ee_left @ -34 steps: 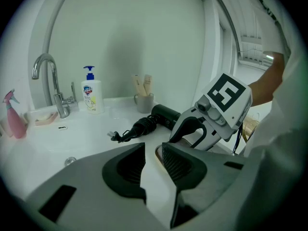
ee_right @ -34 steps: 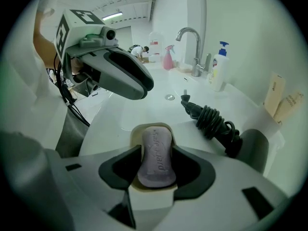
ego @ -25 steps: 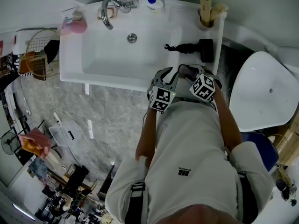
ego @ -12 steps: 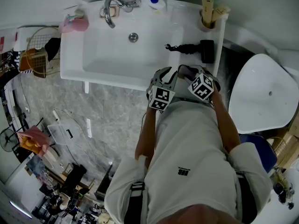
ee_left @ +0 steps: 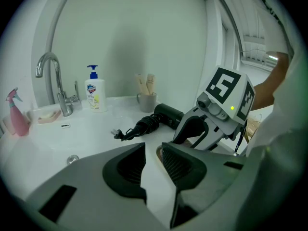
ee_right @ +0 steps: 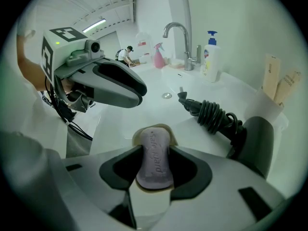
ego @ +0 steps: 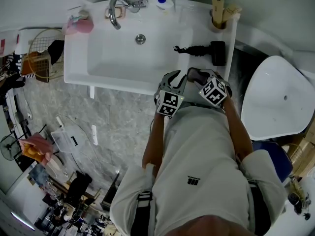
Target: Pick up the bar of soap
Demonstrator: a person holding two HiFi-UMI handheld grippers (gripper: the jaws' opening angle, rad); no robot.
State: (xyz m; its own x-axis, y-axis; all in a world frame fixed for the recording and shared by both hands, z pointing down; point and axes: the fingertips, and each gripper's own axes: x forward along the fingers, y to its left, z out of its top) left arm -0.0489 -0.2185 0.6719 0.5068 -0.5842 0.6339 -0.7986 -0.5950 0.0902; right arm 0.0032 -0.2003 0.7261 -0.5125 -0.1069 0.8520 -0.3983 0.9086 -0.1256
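The bar of soap [ee_right: 155, 157] is lavender with stamped lettering and rests on a cream soap dish [ee_right: 166, 129] at the sink counter's front right. My right gripper [ee_right: 155, 165] is shut on it, a pad pressed to each long side. My left gripper [ee_left: 153, 162] hangs just left of it with only a narrow gap between its jaws and nothing in them. In the head view both grippers sit side by side at the counter's front edge, left [ego: 172, 80] and right [ego: 195, 74]; the soap is hidden there.
A black hair dryer [ego: 216, 52] with a coiled cord lies on the counter behind the soap. The white basin [ego: 123, 58], faucet [ego: 114, 14], pump bottle [ee_left: 94, 93] and pink spray bottle [ee_left: 17, 119] are to the left. A toilet [ego: 280, 100] stands at the right.
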